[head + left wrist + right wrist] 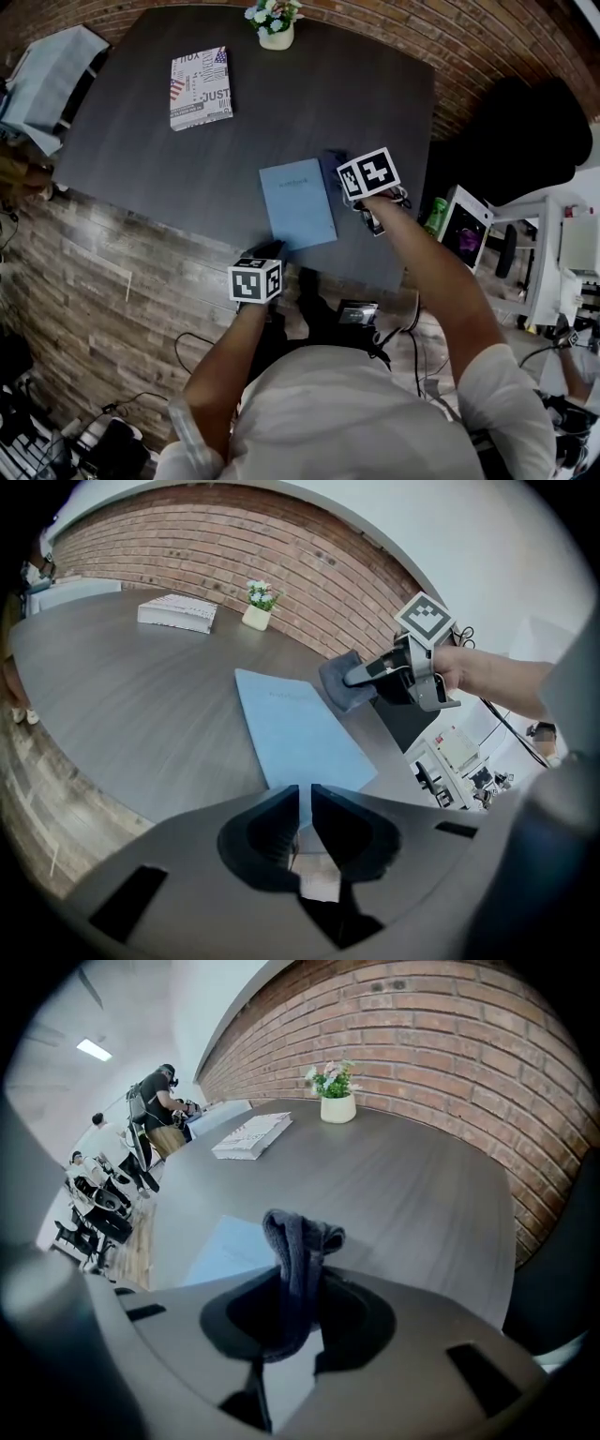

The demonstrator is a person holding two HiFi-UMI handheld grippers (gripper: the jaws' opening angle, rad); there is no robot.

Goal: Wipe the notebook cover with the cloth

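My right gripper was clamped on the gray cloth, just beside the blue notebook; my left gripper, its 2 jaws together and empty, hovered at the notebook's near edge.

one notebook, one cloth, one book

— Is anything showing readable print?
— The patterned book, lying far beyond the left gripper, is showing "JUST". The blue notebook just ahead is carrying print too small to read.
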